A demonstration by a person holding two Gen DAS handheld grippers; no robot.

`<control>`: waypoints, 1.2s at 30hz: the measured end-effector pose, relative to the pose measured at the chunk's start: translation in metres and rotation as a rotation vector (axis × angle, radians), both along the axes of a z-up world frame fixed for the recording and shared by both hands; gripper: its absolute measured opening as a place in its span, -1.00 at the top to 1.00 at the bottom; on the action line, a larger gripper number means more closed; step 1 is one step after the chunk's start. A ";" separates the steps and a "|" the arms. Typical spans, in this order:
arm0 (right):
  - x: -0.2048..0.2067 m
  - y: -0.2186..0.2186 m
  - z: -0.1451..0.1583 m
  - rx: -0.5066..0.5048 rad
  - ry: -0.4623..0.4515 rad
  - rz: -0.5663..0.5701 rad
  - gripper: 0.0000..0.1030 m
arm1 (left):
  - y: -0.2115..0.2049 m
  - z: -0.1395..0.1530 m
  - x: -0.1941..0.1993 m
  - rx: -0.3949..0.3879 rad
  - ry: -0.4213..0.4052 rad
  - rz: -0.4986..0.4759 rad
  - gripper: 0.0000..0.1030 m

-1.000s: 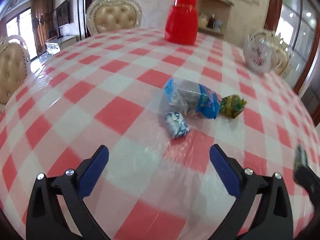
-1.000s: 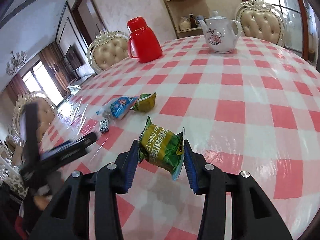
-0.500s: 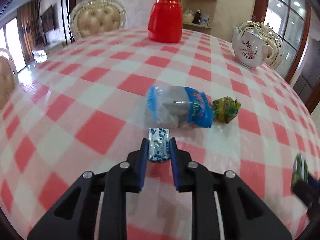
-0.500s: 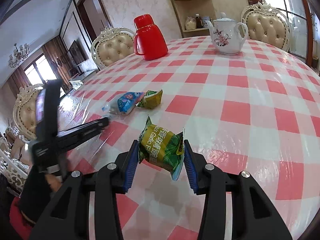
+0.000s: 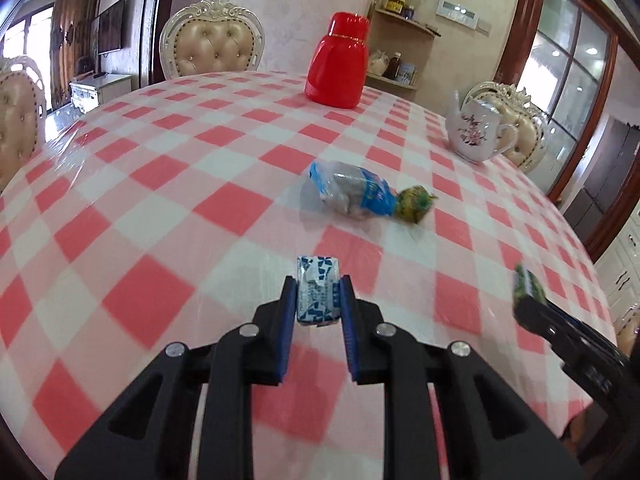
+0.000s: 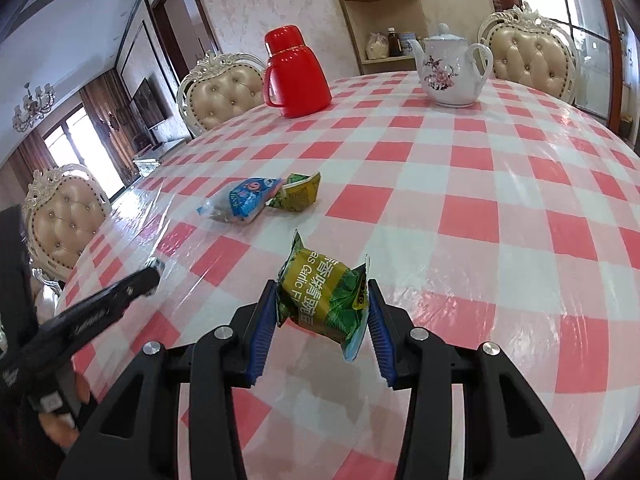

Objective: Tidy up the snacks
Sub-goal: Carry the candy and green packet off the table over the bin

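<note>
Blue-white candy sits clamped between left claw tips, seemingly lifted.

Table, as I see it from my two grippers. Far edge: flask to the left, teapot to the right, well apart. Middle: snack bag touching smaller packet on its right. Nearer me, off the cloth: small candy packet between my left gripper's pads; garlic snack pack between my right gripper's, to the right. Chairs stand behind the table.
</note>
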State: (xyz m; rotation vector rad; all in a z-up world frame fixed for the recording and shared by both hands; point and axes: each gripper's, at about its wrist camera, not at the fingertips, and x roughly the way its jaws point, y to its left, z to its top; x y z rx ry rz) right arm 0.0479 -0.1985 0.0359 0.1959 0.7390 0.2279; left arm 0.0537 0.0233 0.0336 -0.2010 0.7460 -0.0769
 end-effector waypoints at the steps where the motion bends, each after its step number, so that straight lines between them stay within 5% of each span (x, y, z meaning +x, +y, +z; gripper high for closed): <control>1: -0.006 0.001 0.001 -0.007 -0.005 0.000 0.16 | 0.000 0.002 -0.009 -0.006 -0.008 -0.001 0.58; 16: -0.107 0.000 0.001 0.141 -0.020 0.016 0.16 | -0.008 0.006 -0.107 0.035 -0.063 -0.061 0.58; 36: -0.177 0.068 0.005 0.100 -0.023 0.181 0.16 | 0.045 0.021 -0.209 0.141 -0.103 -0.030 0.58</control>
